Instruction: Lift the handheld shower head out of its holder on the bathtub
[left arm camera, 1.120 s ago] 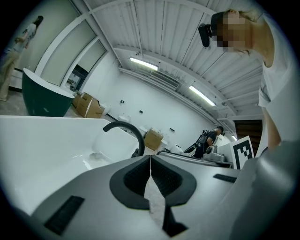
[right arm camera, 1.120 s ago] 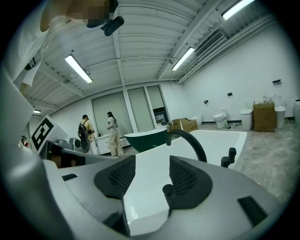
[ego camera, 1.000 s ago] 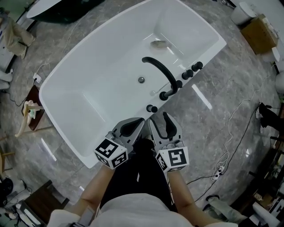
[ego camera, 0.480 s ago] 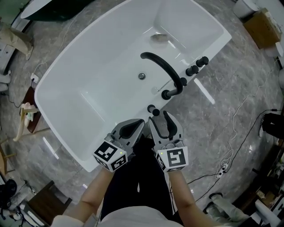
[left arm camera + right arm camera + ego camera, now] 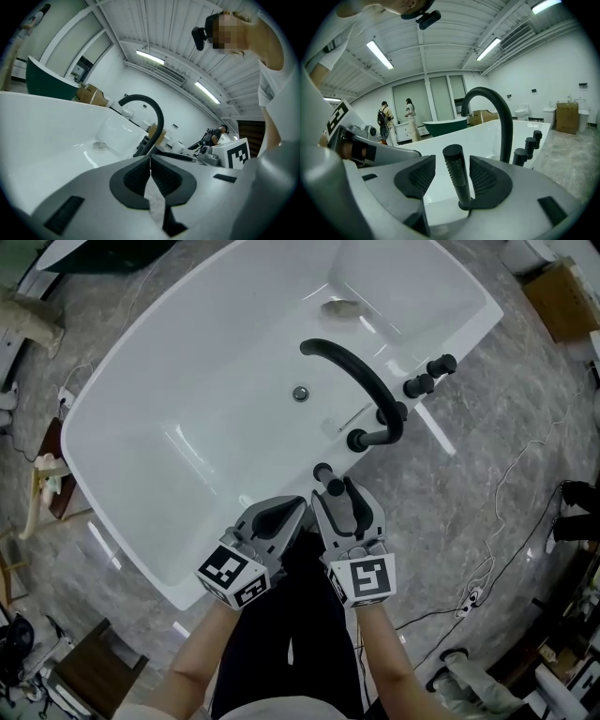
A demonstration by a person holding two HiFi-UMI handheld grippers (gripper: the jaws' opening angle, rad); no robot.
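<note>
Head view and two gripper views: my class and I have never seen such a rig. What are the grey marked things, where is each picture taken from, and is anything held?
No robot here: a person holds a two-fingered gripper in each hand; the marker cubes belong to them. The head view looks down from a camera on the person's head; each gripper view looks along that gripper's own fingers. Below is a white bathtub with a black curved spout, knobs and a handheld shower head upright on the rim. The left gripper is shut and empty. The right gripper is open, its fingers either side of the shower head with gaps showing, so nothing is held yet.
</note>
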